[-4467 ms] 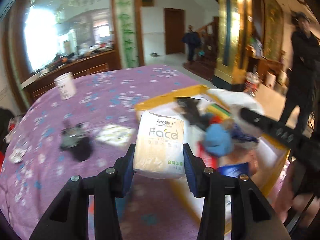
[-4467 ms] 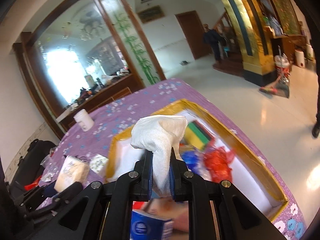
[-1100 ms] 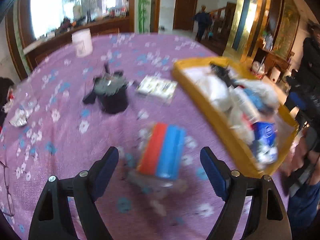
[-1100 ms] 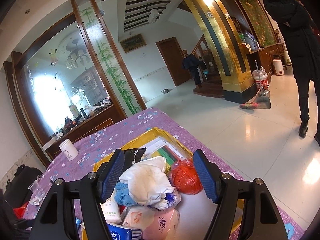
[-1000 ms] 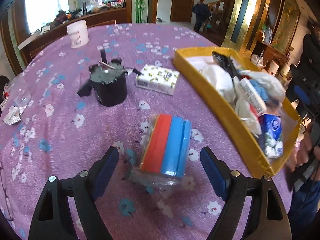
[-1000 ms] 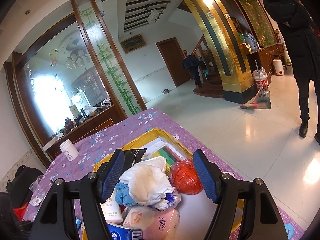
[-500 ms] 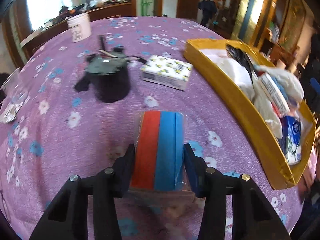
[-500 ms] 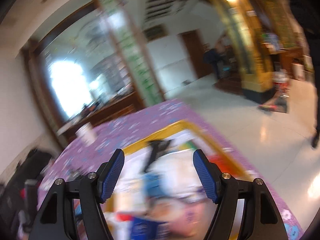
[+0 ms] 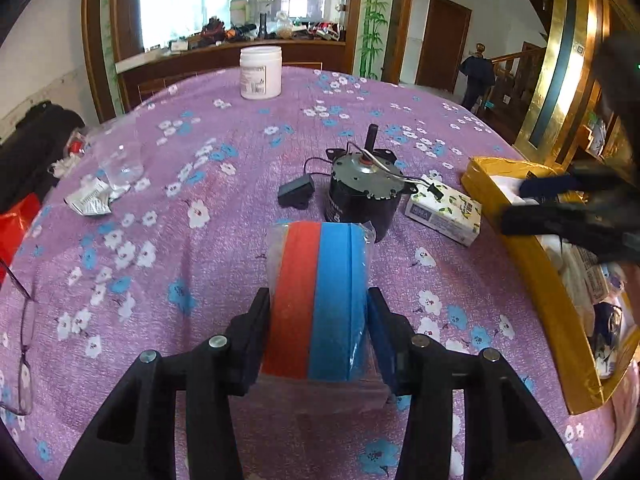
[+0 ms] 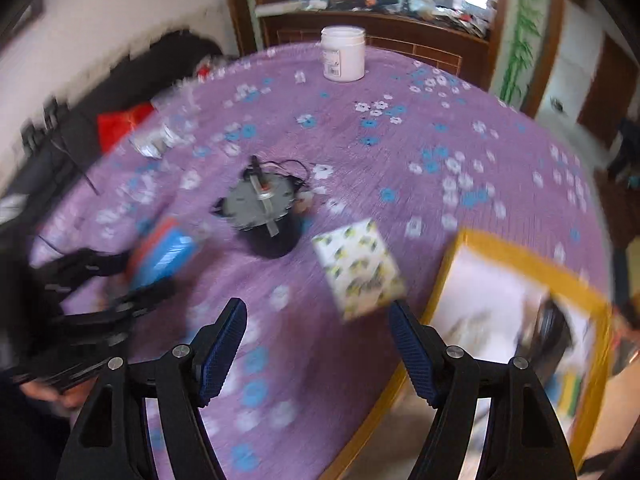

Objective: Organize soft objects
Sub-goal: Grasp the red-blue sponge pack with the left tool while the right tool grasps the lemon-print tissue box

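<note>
Clamping left gripper [image 9: 318, 316] on sponge pack [image 9: 318, 300] near yellow tray [image 9: 548, 292] for binning; spreading right gripper [image 10: 318, 344] wide, empty, toward tissue pack [image 10: 358, 268].

Ahead of you a bright window [image 9: 180, 0] glows above a cluttered wooden sideboard [image 9: 240, 50], with a brown door [image 9: 444, 40] and gilded pillar [image 9: 560, 60] to the right

On the desk [image 9: 224, 264] are sitting one sponge pack [image 9: 320, 300]; one tissue pack [image 9: 444, 214]; one black motor [image 9: 362, 196]; one white jar [image 9: 261, 73]; one yellow tray [image 9: 532, 264]; one pair of glasses [image 9: 20, 344]; one clear cup [image 9: 122, 160].
</note>
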The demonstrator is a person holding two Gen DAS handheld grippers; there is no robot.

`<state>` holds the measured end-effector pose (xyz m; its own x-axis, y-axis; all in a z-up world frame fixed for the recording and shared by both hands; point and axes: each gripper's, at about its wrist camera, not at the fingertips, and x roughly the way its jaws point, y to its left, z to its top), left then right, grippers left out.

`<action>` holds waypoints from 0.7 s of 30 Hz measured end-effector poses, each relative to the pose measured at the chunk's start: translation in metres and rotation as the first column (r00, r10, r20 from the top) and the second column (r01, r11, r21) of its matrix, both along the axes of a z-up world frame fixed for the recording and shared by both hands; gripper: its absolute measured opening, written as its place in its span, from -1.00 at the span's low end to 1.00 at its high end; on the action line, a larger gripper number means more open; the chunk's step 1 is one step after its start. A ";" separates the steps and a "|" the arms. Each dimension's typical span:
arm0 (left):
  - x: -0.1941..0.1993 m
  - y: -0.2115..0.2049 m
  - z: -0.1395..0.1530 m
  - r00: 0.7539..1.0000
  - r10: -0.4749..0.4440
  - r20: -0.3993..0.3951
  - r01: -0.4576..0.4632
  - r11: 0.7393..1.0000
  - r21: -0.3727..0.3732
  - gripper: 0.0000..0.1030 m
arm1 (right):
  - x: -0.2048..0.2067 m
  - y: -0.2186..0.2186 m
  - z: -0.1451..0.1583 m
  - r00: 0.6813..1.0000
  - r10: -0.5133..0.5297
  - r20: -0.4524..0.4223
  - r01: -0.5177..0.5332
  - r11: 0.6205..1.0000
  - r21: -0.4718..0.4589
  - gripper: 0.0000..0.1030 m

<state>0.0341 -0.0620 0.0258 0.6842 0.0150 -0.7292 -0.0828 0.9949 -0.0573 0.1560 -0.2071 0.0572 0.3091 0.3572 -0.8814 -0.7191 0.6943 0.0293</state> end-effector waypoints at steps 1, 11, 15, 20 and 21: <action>0.000 0.000 -0.001 1.000 -0.004 -0.003 0.004 1.000 -0.002 -0.12 | 0.006 0.006 -0.004 1.000 0.011 0.007 -0.011 1.000 -0.026 0.50; 0.005 0.000 -0.008 0.999 -0.017 -0.034 0.016 1.000 -0.009 -0.12 | 0.044 0.024 -0.038 0.999 0.027 -0.036 -0.032 0.990 -0.136 0.10; 0.004 -0.001 -0.008 0.999 -0.018 -0.033 0.018 1.000 -0.008 -0.12 | 0.017 0.012 -0.023 0.996 -0.063 -0.068 0.060 0.997 -0.052 -0.11; 0.004 -0.001 -0.007 0.999 -0.014 -0.030 0.014 1.000 -0.003 -0.12 | -0.045 -0.002 -0.009 0.963 -0.246 -0.112 0.255 0.964 0.075 -0.16; 0.004 -0.001 -0.008 0.999 -0.013 -0.030 0.013 1.000 -0.002 -0.12 | -0.061 -0.001 -0.010 0.959 -0.270 -0.090 0.277 0.957 0.081 -0.16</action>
